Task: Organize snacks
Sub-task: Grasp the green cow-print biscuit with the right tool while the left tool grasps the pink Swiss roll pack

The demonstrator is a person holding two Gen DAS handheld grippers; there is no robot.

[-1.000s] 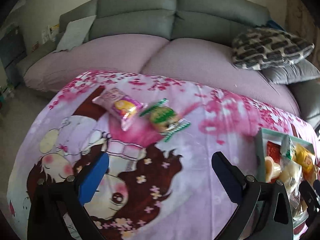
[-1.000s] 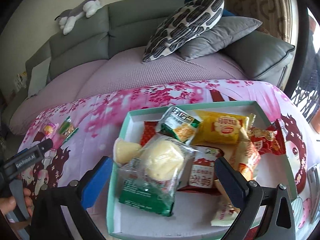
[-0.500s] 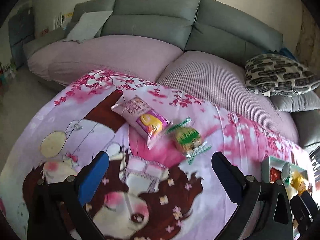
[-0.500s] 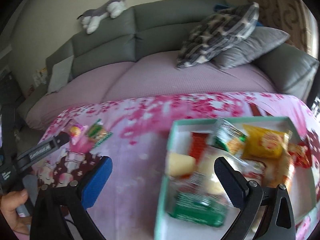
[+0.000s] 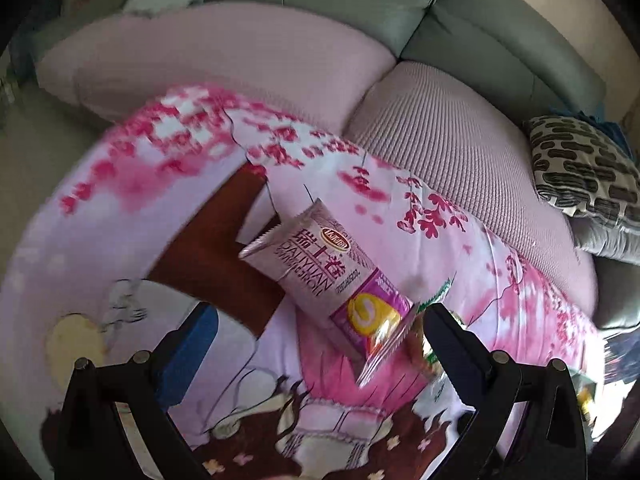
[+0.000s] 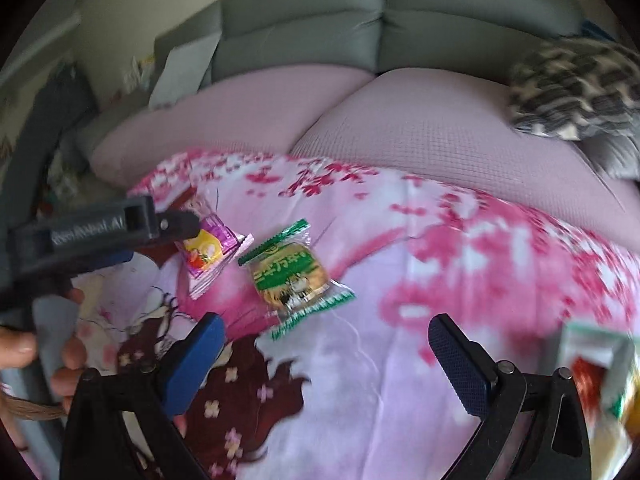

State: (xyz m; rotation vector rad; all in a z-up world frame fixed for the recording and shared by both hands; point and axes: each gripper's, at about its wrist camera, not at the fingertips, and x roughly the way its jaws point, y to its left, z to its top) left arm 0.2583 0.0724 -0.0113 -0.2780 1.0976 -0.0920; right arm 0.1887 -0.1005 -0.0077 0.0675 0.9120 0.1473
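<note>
— Where was the snack?
— The purple Swiss-roll packet (image 5: pixel 328 276) lay on the blanket (image 5: pixel 120 208), between the wide-apart fingers of my left tool (image 5: pixel 320 344), ready for gripping.
— And your right tool (image 6: pixel 326 356)?
— It was spread apart too, empty, near the green cracker packet (image 6: pixel 294 276).

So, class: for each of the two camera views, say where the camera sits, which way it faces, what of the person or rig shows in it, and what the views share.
Left wrist: rides the left gripper, facing forward and down at the purple Swiss-roll packet on the cartoon blanket; both its open fingers show.
Right wrist: rides the right gripper, facing the green-wrapped snack, snack box at right; its open fingers, the left gripper and the person's left hand show.
Shared: both packets, blanket, grey sofa, patterned cushion.
</note>
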